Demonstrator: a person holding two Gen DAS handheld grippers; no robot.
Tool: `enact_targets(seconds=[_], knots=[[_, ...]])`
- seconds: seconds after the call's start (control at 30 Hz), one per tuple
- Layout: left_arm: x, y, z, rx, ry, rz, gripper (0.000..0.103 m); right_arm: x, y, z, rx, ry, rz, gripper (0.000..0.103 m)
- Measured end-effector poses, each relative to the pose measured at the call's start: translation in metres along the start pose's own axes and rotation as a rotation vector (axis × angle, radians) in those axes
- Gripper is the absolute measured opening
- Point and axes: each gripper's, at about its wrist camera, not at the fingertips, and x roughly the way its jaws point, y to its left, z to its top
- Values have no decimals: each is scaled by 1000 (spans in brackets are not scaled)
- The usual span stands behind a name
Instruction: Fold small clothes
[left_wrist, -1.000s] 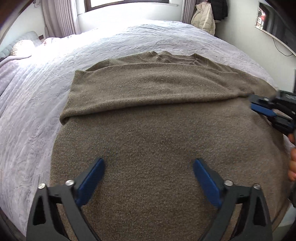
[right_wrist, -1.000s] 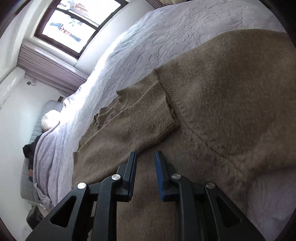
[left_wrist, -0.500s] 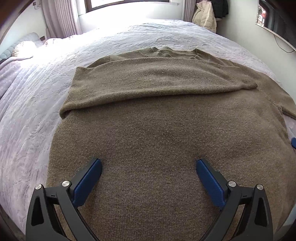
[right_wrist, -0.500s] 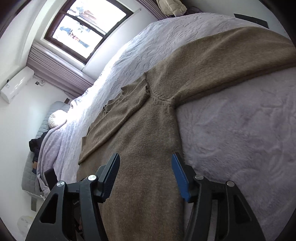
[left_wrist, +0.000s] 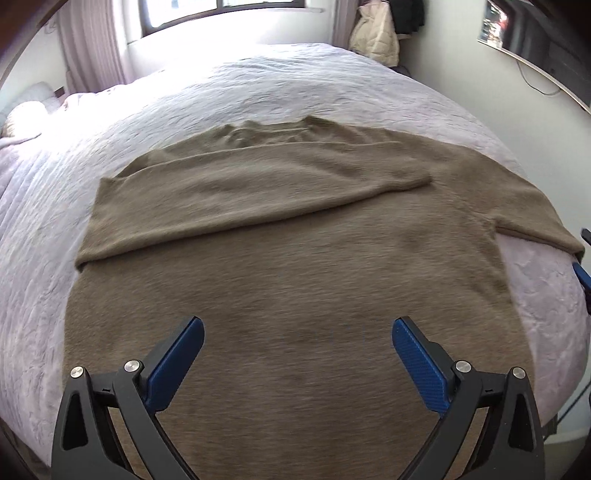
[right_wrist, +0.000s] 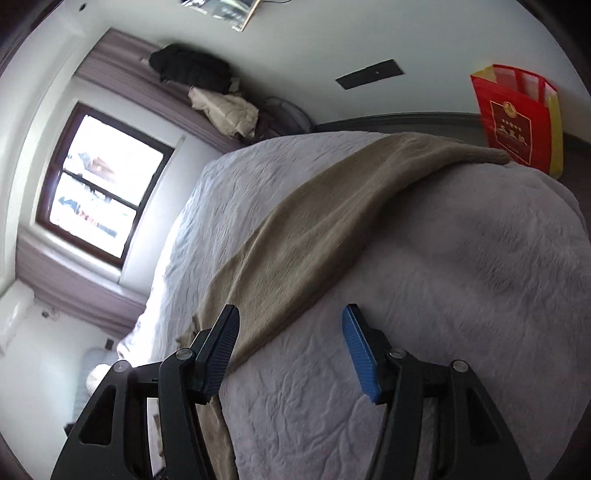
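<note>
**Blue-padded grippers both spread, nothing held, sweater flat on bed**

Blue pads on the left gripper (left_wrist: 297, 343) are set wide apart, hovering over the lower body of the sweater (left_wrist: 295, 266); nothing between them, no contact visible. Pointing steeply down at the fabric.

Right gripper (right_wrist: 291, 343): jaws apart too, empty. Left finger (right_wrist: 218, 354) sits over the sleeve edge, right finger over bare bedspread (right_wrist: 461, 266); can't tell if either touches. In the left wrist view only a sliver of this gripper shows at the right frame edge, beside the sleeve end.

Sweater is brown knit, spread flat on the pale quilted bedspread, collar away from the left camera. Left sleeve (left_wrist: 258, 192) is folded across the chest, cuff ending right of centre. Right sleeve (right_wrist: 332, 221) lies unfolded, stretched out toward the bed's edge, cuff near the corner.

Further out: window (right_wrist: 99, 184) with curtains (right_wrist: 110, 92) beyond the bed, jackets (right_wrist: 207, 88) hanging near the wall, red paper bag (right_wrist: 517, 118) on the floor past the sleeve cuff. Both views slightly motion-blurred.
</note>
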Motion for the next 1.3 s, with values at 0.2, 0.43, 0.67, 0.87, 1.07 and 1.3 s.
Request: enact_targets(seconds=[0.2, 0.43, 0.67, 0.87, 1.07, 1.3], knots=[[12, -34, 4, 45, 11, -22, 102, 30, -7, 24, 75, -51, 15, 62], [22, -56, 32, 51, -15, -30, 102, 36, 2, 40, 69, -108, -4, 10], [49, -108, 80, 73, -69, -35, 102, 22, 52, 36, -99, -115, 88, 9], [84, -139, 74, 169, -13, 15, 102, 15, 85, 35, -153, -107, 152, 9], [58, -98, 77, 98, -18, -110, 102, 30, 143, 16, -269, -61, 230, 9], [13, -2, 71, 36, -146, -60, 102, 78, 241, -57, -524, 57, 298, 9]])
